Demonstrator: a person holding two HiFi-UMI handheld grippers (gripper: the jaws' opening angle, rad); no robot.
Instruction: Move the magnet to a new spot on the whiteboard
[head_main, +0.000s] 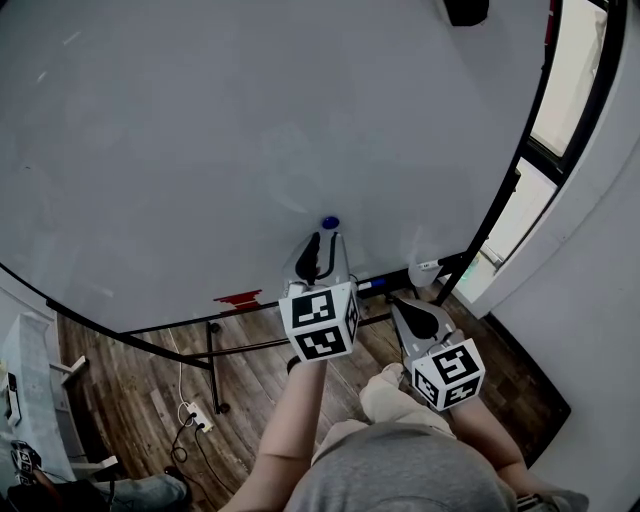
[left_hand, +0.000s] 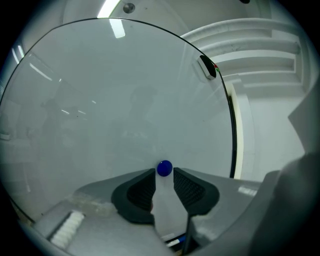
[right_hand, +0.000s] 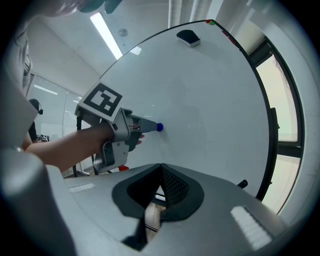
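A small round blue magnet (head_main: 330, 222) (left_hand: 164, 168) (right_hand: 159, 127) sticks to the lower middle of the whiteboard (head_main: 250, 120) (left_hand: 125, 100) (right_hand: 210, 100). My left gripper (head_main: 327, 236) (left_hand: 164, 173) (right_hand: 152, 126) points straight at the board, open. The magnet sits right at its fingertips, with only thin slivers of board showing on either side. My right gripper (head_main: 408, 304) (right_hand: 160, 167) hangs lower and to the right, away from the board, shut with nothing in it.
A black eraser (head_main: 465, 10) (left_hand: 207, 66) (right_hand: 188, 37) clings to the board's top right. The board's tray holds a red item (head_main: 238, 298) and a blue marker (head_main: 375, 284). A window (head_main: 570, 90) is at the right. A power strip (head_main: 200, 415) lies on the wooden floor.
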